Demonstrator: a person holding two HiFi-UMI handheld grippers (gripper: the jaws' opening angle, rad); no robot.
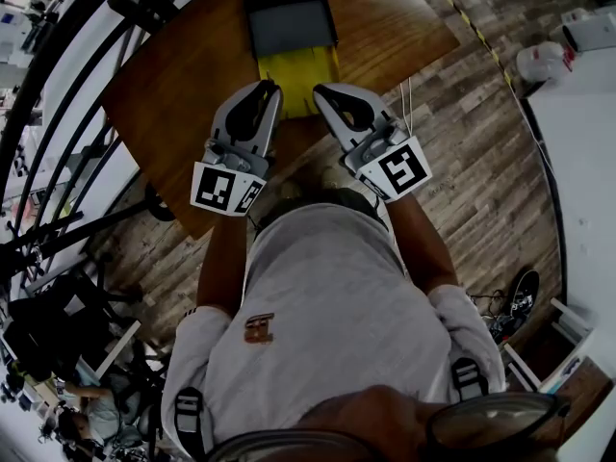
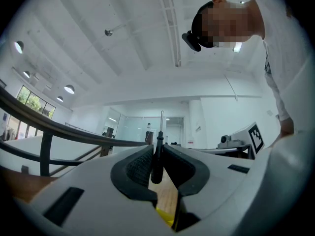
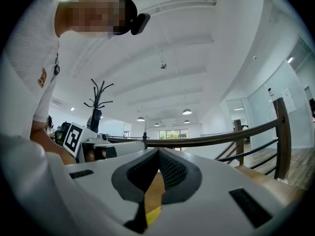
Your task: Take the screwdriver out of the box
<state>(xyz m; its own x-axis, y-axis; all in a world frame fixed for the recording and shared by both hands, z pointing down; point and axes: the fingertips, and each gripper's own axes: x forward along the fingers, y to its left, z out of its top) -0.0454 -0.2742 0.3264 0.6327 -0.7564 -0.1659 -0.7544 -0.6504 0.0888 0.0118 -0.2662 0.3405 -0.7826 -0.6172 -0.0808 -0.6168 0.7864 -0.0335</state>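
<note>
**Left gripper view: screwdriver (image 2: 156, 157) in grip, lift-out nearly done**

Shows the dark handle pinched between the narrowed fingers (image 2: 138, 165) of the left gripper (image 2: 157, 149), with the metal shaft standing up past the tips. Reads as the closing part of the lift: held over the near, yellow end of the box (image 1: 289, 22) and, as far as can be told, no longer inside it. Calls next for carrying it away from the box and setting it on bare table (image 1: 173, 104). Right gripper (image 3: 158, 154) just beside the left, fingers (image 3: 172, 171) pressed together on nothing. Little in the way: only the near table edge and a railing (image 3: 231, 134) beyond.
</note>
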